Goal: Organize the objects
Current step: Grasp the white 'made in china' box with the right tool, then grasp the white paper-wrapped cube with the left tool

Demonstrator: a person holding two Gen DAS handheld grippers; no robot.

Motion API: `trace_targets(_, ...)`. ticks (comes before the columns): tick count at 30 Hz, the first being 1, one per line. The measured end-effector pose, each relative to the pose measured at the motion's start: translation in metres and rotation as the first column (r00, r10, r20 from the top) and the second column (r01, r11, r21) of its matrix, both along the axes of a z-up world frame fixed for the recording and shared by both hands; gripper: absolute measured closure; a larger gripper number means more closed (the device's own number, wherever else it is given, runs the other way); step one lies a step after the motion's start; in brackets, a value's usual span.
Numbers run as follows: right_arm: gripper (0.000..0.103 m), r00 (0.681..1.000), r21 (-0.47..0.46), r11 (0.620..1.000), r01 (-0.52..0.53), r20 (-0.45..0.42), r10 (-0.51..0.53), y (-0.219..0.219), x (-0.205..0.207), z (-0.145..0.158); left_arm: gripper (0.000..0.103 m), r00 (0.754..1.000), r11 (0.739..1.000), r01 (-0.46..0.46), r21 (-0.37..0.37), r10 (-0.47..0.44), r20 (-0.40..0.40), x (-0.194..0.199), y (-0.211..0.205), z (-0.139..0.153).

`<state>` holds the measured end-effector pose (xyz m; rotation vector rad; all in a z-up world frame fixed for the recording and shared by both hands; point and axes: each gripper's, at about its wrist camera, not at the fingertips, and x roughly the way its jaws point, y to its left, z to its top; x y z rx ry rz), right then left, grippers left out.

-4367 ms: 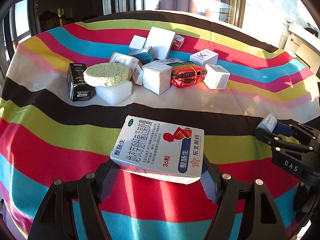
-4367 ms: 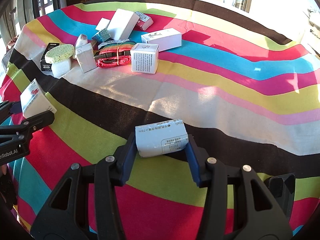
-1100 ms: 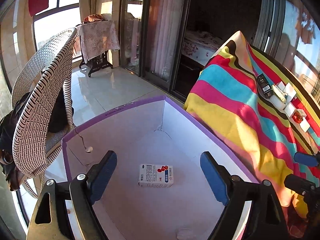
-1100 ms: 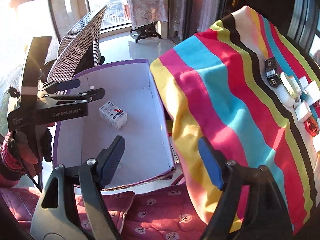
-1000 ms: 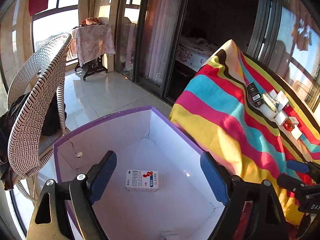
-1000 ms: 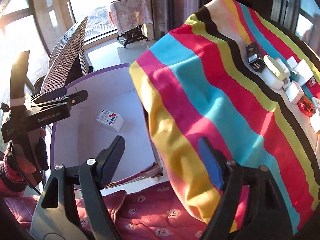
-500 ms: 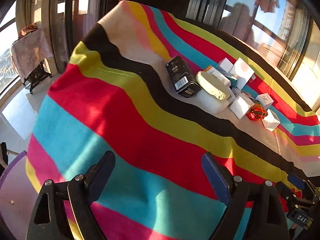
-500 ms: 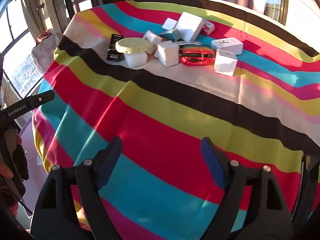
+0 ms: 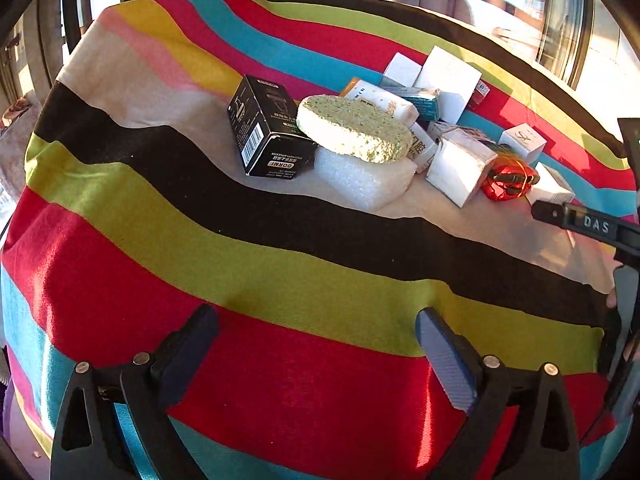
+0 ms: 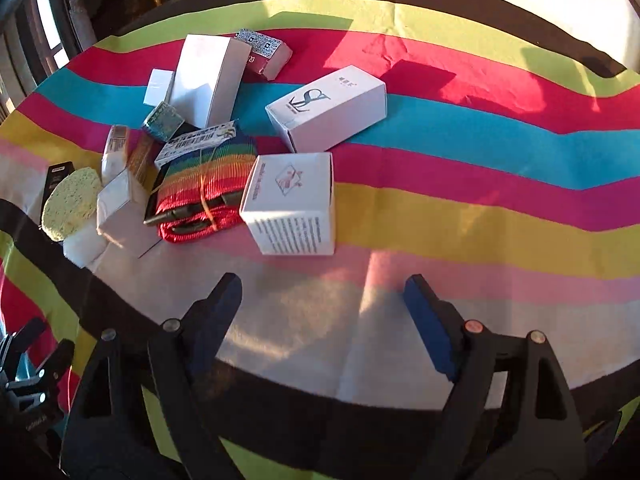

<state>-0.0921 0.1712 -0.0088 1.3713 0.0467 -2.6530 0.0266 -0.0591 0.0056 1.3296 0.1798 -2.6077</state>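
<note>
Boxes (image 10: 294,204), a green sponge (image 9: 354,128) and a red strap bundle (image 10: 202,200) cluster on striped cloth (image 9: 280,272); both grippers (image 9: 316,354) (image 10: 322,320) just spread wide, empty.

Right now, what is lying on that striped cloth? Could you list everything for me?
Striped cloth: one, many colours, covering the table.
Black box: one, black, left end of the pile.
Sponge: one, pale green, lying on the foam block.
Foam block: one, white, beside the black box.
Strap bundle: one, red with rainbow stripes, mid-pile.
Cube box: one, white, right of the strap bundle.
Logo box: one, white, behind the cube box.
Tall box: one, white, at the back.
Other small boxes: several, mostly white, exact count unclear.
Left gripper: black, open, empty.
Right gripper: black, open, empty.
</note>
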Motion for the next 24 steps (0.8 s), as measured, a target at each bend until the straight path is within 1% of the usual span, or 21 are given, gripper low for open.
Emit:
trace_targets(1, 0.017, 1.000, 0.012, 1.000, 0.002, -0.002, -0.002, -0.004, -0.007, -0.001, 0.000, 1.000, 1.000, 0.003, -0.012, -0.002, 0.009, -0.001, 0.002, -0.001)
trace_targets(3, 0.018, 1.000, 0.042, 0.999, -0.009, -0.006, 0.009, -0.011, -0.014, -0.002, 0.000, 1.000, 1.000, 0.002, -0.009, -0.002, 0.009, 0.000, 0.001, -0.001)
trace_targets(4, 0.030, 1.000, 0.063, 0.998, -0.009, -0.015, 0.010, -0.013, -0.014, -0.001, 0.000, 1.000, 1.000, 0.002, -0.010, -0.002, 0.010, 0.000, 0.002, -0.001)
trace_targets(5, 0.042, 0.999, 0.051, 0.999, -0.010, -0.034, 0.012, -0.011, -0.010, 0.001, 0.000, 1.000, 1.000, 0.002, -0.011, -0.002, 0.011, -0.001, 0.002, -0.001)
trace_targets(6, 0.057, 0.999, 0.042, 0.999, -0.004, -0.041, 0.005, -0.008, -0.004, 0.003, 0.000, 1.000, 1.000, 0.002, -0.011, -0.002, 0.012, -0.002, 0.002, -0.001)
trace_targets(8, 0.058, 0.999, 0.016, 1.000, -0.023, -0.025, 0.024, -0.002, 0.010, 0.004, 0.000, 1.000, 1.000, 0.002, -0.012, -0.002, 0.013, -0.003, 0.002, -0.001)
trace_targets(12, 0.058, 0.997, 0.070, 0.995, -0.074, -0.005, 0.075, 0.007, 0.054, 0.005, 0.000, 1.000, 1.000, -0.003, -0.014, 0.003, 0.027, -0.005, 0.005, 0.000)
trace_targets(14, 0.058, 0.996, 0.086, 0.993, -0.086, -0.020, 0.088, 0.018, 0.077, 0.005, 0.000, 0.999, 1.000, 0.004, -0.001, -0.004, 0.053, -0.010, 0.010, 0.002)
trace_targets(15, 0.058, 0.995, 0.086, 0.992, -0.090, -0.026, 0.092, 0.024, 0.085, 0.005, 0.000, 0.998, 1.000, 0.021, 0.011, -0.022, 0.059, -0.014, 0.015, 0.003)
trace_targets(17, 0.058, 0.995, 0.080, 0.993, -0.089, -0.042, 0.092, 0.033, 0.091, 0.005, 0.000, 0.997, 0.998, 0.064, 0.020, -0.065, 0.047, -0.022, 0.027, 0.009)
trace_targets(20, 0.058, 0.992, 0.069, 0.993, -0.095, -0.077, 0.100, 0.039, 0.102, 0.004, 0.000, 0.990, 0.991, 0.136, 0.006, -0.136, 0.041, -0.042, 0.050, 0.016)
trace_targets(21, 0.058, 0.992, 0.067, 0.993, -0.093, -0.077, 0.098, 0.041, 0.103, 0.004, 0.000, 0.986, 0.986, 0.165, 0.008, -0.166, 0.036, -0.049, 0.058, 0.018)
trace_targets(22, 0.058, 0.992, 0.070, 0.993, -0.092, -0.077, 0.097, 0.040, 0.096, 0.003, 0.000, 0.981, 0.981, 0.192, 0.008, -0.193, 0.028, -0.055, 0.066, 0.020)
trace_targets(23, 0.058, 0.992, 0.073, 0.993, -0.091, -0.077, 0.097, 0.040, 0.096, 0.003, 0.000, 0.977, 0.977, 0.212, -0.005, -0.212, 0.021, -0.063, 0.074, 0.022)
trace_targets(24, 0.058, 0.992, 0.071, 0.993, -0.090, -0.077, 0.096, 0.040, 0.091, 0.002, 0.000, 0.977, 0.976, 0.213, -0.042, -0.212, 0.017, -0.069, 0.078, 0.025)
